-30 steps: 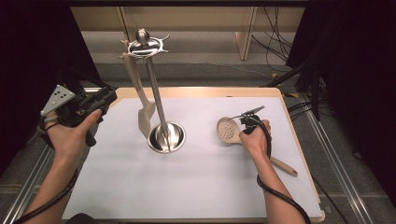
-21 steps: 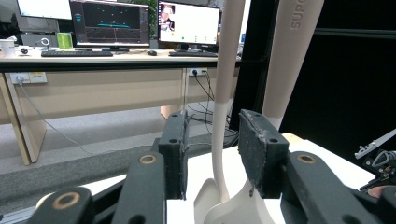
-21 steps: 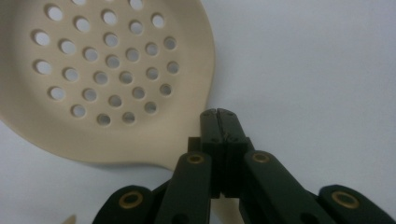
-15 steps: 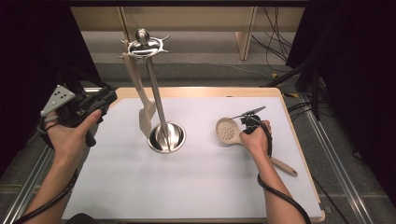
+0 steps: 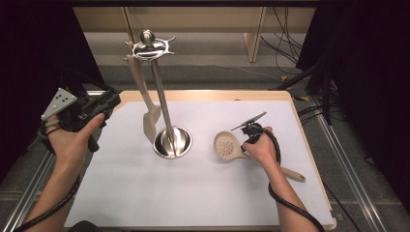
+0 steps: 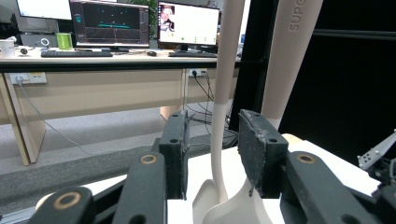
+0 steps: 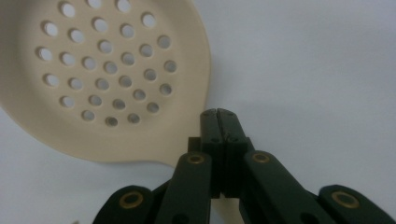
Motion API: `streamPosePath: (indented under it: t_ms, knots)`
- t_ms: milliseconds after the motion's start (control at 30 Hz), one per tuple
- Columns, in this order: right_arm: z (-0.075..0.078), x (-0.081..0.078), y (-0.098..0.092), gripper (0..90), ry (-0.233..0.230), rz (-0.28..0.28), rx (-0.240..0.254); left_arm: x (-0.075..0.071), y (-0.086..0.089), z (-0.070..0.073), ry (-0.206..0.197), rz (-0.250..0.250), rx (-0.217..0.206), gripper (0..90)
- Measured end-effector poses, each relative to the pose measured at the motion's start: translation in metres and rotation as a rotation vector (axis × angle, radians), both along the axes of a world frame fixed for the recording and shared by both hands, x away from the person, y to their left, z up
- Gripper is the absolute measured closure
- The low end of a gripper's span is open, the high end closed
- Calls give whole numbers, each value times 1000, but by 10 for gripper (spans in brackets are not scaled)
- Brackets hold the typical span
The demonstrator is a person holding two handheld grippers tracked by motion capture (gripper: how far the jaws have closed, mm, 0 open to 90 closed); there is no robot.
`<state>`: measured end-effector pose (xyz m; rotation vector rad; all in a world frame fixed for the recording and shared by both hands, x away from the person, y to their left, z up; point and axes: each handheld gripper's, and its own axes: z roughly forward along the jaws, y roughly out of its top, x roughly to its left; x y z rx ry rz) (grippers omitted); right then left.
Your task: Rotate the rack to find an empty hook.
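White worktop (image 5: 193,193) with a wood edge, dark curtains on both sides. My right tool (image 7: 218,116) has its jaws pressed together, tips just beside the neck of the slotted spoon (image 5: 227,146); no clear grip visible. Spoon lies flat on the worktop right of the steel stand (image 5: 167,121), handle running under my right hand (image 5: 261,147). My left tool (image 6: 212,154) is spread, nothing pinched, held at the worktop's left edge. Spatula (image 5: 147,111) hangs from the stand.
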<state>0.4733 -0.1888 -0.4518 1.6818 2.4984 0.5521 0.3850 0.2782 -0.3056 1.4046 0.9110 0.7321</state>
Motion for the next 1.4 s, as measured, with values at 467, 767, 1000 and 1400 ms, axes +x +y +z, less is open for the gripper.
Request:
streamPosePath:
  t_ms: [467, 767, 1000, 1400]
  knots:
    - [1, -52, 33, 900, 56, 238, -44, 0, -1, 0, 3, -4, 1, 627]
    - [18, -29, 13, 900, -45, -28, 11, 1, -1, 0, 4, -5, 0, 626]
    - [-8, -11, 23, 900, -9, -35, -10, 2, 0, -1, 6, -5, 2, 627]
    - [-8, -16, 34, 900, 45, 2, -10, 1, 1, 1, 0, -2, -5, 627]
